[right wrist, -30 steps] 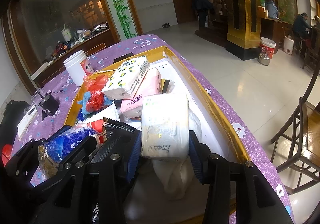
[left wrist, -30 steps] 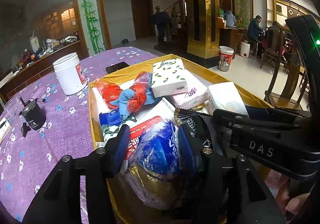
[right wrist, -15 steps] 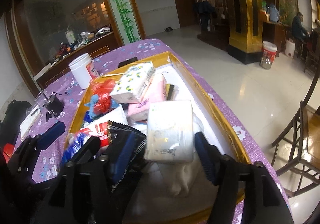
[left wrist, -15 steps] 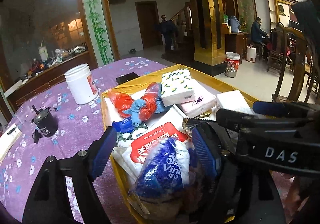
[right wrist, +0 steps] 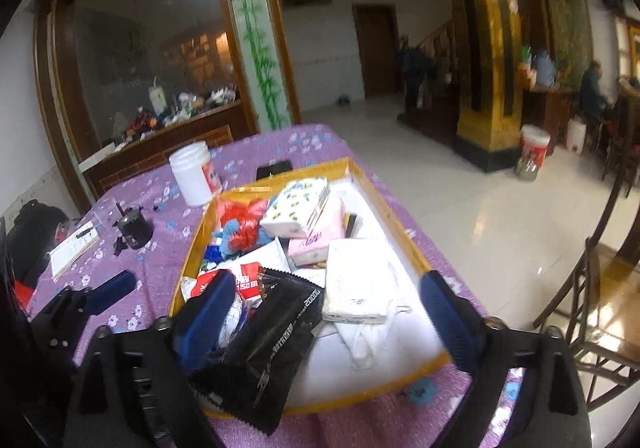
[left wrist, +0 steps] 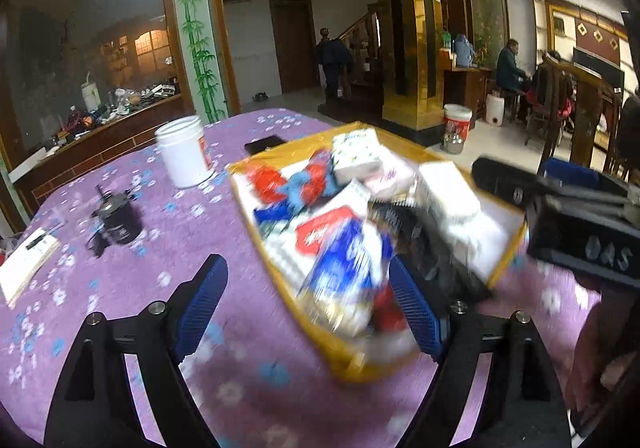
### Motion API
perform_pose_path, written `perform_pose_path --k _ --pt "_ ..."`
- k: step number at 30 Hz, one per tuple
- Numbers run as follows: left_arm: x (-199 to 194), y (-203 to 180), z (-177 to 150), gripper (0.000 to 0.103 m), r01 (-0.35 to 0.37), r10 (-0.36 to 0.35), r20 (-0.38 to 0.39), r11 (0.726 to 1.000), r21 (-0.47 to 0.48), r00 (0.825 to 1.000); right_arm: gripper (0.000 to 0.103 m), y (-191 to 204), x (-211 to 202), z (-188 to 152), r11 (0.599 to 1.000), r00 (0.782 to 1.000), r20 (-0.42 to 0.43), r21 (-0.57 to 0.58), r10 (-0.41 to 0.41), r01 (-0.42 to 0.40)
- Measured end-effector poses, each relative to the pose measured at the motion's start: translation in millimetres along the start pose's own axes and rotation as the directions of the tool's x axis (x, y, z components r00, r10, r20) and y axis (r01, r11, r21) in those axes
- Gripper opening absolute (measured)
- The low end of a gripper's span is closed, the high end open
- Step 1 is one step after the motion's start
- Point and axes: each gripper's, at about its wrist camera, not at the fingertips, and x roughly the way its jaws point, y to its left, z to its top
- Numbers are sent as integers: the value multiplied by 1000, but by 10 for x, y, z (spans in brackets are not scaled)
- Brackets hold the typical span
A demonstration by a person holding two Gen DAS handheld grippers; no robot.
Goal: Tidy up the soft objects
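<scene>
Yellow-rimmed tray sitting on the purple tabletop, holding a blurred blue-and-white tissue pack lying lengthwise away from the camera at the near corner. Hovering just short of it with the left gripper, jaws spread, pinching nothing.

Seen from the right wrist: resting flat in the tray, a white tissue pack, long axis pointing away. Hanging above with the right gripper, jaws wide apart and empty.
</scene>
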Motion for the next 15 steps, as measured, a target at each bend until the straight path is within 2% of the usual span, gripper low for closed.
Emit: perform_pose_path --k 3,7,12,15 --pt "-39 78 -160 83 -24 23 -37 1000 -9 999 103 33 -139 -162 998 996 64 17 -59 58" --pt "-68 140 -215 83 -32 31 -46 999 -26 998 103 57 -92 -330 997 997 52 58 -61 58" --pt "-110 246 -218 83 20 -21 -10 996 -82 1000 103 146 -85 -376 992 991 67 55 -114 110" --pt "-68 242 -202 83 -38 36 -30 996 -77 999 103 140 -108 -399 991 991 70 71 -115 110"
